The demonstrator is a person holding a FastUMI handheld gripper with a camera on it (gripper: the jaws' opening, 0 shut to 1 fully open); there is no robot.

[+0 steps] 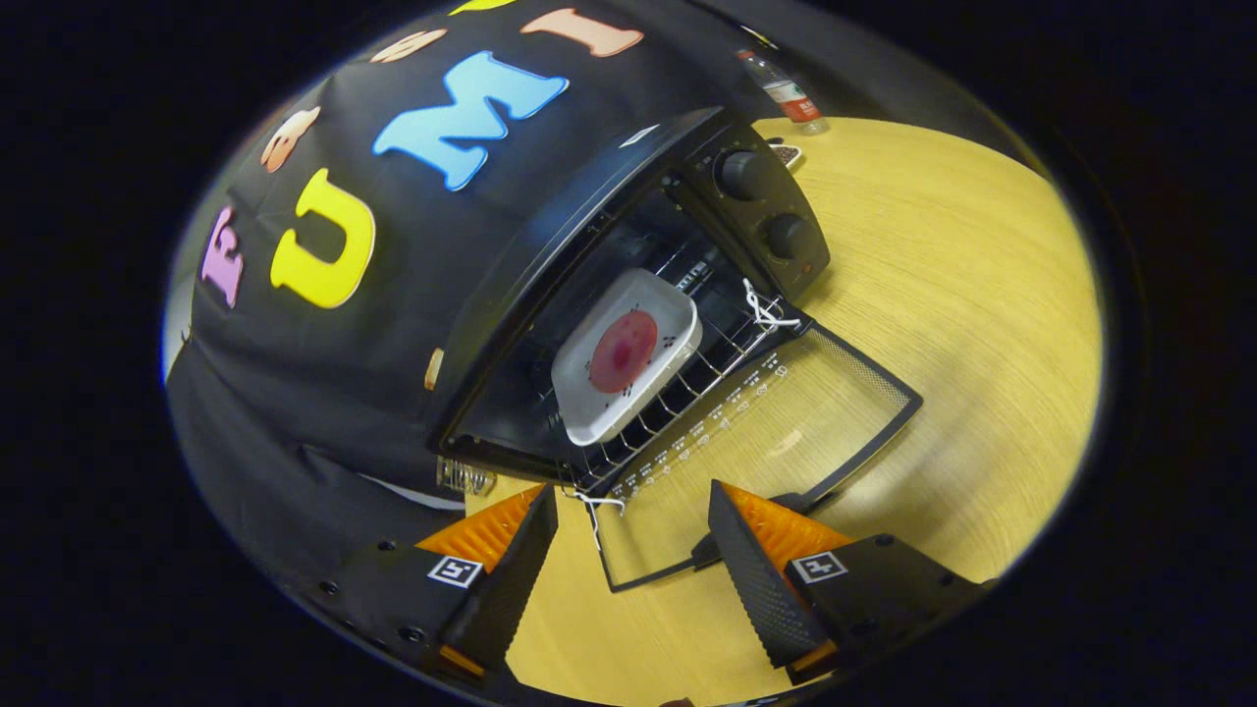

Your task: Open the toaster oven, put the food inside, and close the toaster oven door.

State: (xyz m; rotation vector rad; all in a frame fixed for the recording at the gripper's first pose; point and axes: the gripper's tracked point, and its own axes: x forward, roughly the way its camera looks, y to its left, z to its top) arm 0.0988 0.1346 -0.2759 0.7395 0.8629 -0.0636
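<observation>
A black toaster oven (589, 226) stands on the yellow wooden table (962, 295) with its glass door (776, 432) folded down flat toward me. On the wire rack (707, 363) inside rests a white rectangular tray (628, 393) that carries a round red slice of food (624, 351). My gripper (633, 535) is open just in front of the lowered door, with nothing between its fingers. The left finger (516, 560) hangs beside the door's near corner, and the right finger (756, 570) sits over the door's front edge by the handle (786, 516).
Two round knobs (766, 201) sit on the oven's control panel. White string (771, 309) is tied at both door hinges. A plastic bottle (786, 93) stands at the table's far edge behind the oven, with a small dark object (786, 154) next to it. Open tabletop stretches beyond the door.
</observation>
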